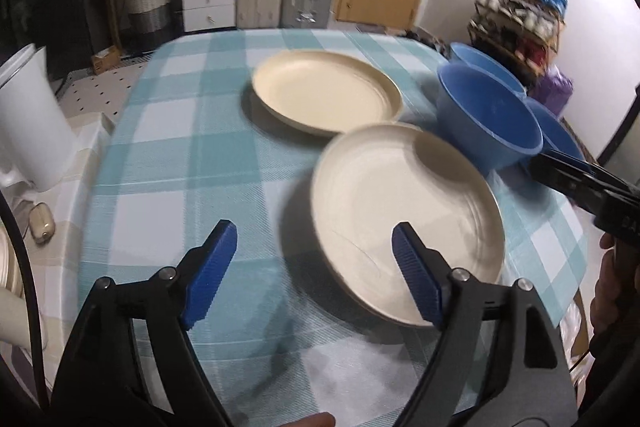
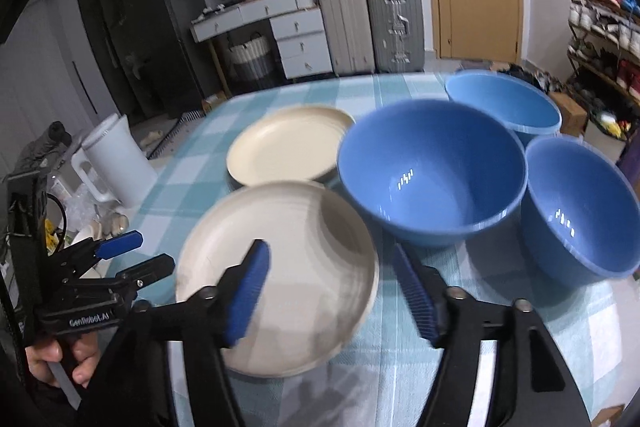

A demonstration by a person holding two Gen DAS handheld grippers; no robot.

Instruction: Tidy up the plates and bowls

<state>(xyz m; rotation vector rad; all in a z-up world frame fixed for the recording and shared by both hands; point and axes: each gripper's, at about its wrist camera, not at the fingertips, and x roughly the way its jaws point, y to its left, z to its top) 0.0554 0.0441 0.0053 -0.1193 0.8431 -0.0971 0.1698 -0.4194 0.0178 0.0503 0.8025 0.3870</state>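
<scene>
Two cream plates lie on the checked tablecloth: a near plate [image 1: 404,215] [image 2: 280,267] and a far plate [image 1: 326,93] [image 2: 288,145]. Three blue bowls stand to the right: a middle bowl [image 1: 486,119] [image 2: 432,171], a far bowl [image 1: 480,61] [image 2: 504,103] and a right bowl [image 1: 556,135] [image 2: 580,203]. My left gripper [image 1: 314,247] is open and empty, its right finger over the near plate's front part. My right gripper [image 2: 332,267] is open and empty, above the near plate's right edge, just in front of the middle bowl. The left gripper also shows in the right wrist view [image 2: 148,255].
A white kettle [image 1: 28,119] [image 2: 112,159] stands off the table's left side. The table's checked cloth [image 1: 180,147] ends near the bowls on the right. Suitcases [image 2: 372,23], a drawer unit, a door and a shoe rack [image 2: 604,35] stand beyond.
</scene>
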